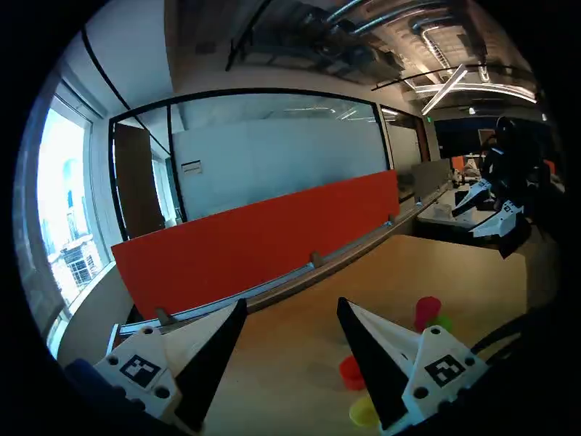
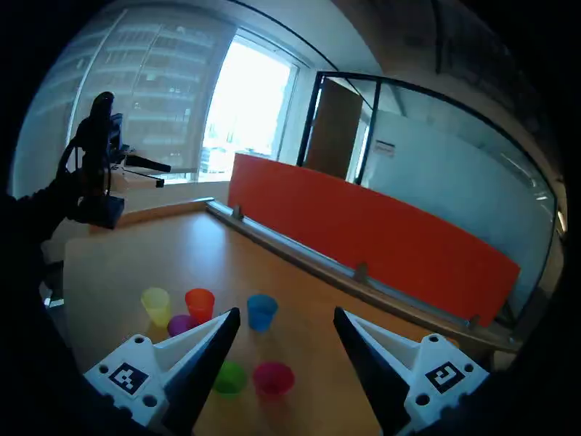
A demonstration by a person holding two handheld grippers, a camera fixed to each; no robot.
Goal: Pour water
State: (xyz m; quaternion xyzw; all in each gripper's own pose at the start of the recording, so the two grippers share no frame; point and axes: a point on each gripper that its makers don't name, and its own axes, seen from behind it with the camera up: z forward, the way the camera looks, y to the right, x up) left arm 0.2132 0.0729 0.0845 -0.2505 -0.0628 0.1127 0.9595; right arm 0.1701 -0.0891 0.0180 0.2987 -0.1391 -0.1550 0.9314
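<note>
Six cups (image 2: 261,311) grouped on the worktop (image 2: 145,247), just below the right claw (image 2: 287,311), spread and empty. Left claw (image 1: 290,301) spread too, holding nothing. Pick one cup, straddle squarely, pinch mid-wall without nudging neighbours.

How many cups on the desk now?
6: yellow cup, red cup, purple cup and blue cup farther off; green cup and pink cup nearer the right gripper, which may hide others.
</note>
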